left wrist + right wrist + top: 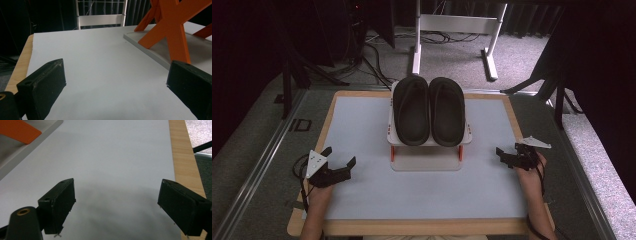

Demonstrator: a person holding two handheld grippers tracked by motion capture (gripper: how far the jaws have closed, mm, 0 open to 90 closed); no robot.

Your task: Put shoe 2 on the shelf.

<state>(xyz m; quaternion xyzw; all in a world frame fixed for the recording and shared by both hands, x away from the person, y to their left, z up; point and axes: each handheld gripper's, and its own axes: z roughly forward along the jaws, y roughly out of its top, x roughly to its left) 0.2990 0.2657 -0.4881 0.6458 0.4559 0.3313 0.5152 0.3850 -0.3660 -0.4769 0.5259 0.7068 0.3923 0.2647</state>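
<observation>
Nearest the person, the left gripper (339,165) rests low on the white mat (362,130) at its left edge, jaws spread wide and holding nothing; the left gripper view shows bare mat between its two black pads. The right gripper (507,156) sits at the mat's right edge, likewise wide open and empty, with plain mat between its jaws in the right gripper view.

Farther on, midway between them, stands the rack (428,150), a white shelf on orange legs (172,35) above a pale base plate. On that shelf lie two black slippers (429,111) side by side, touching, long axes running away from the person.

The slippers lie forward and inward from both grippers. The left slipper (411,111) is nearer the left gripper, the right slipper (448,111) nearer the right, so each hand would likely reach diagonally inward and up for its own.
</observation>
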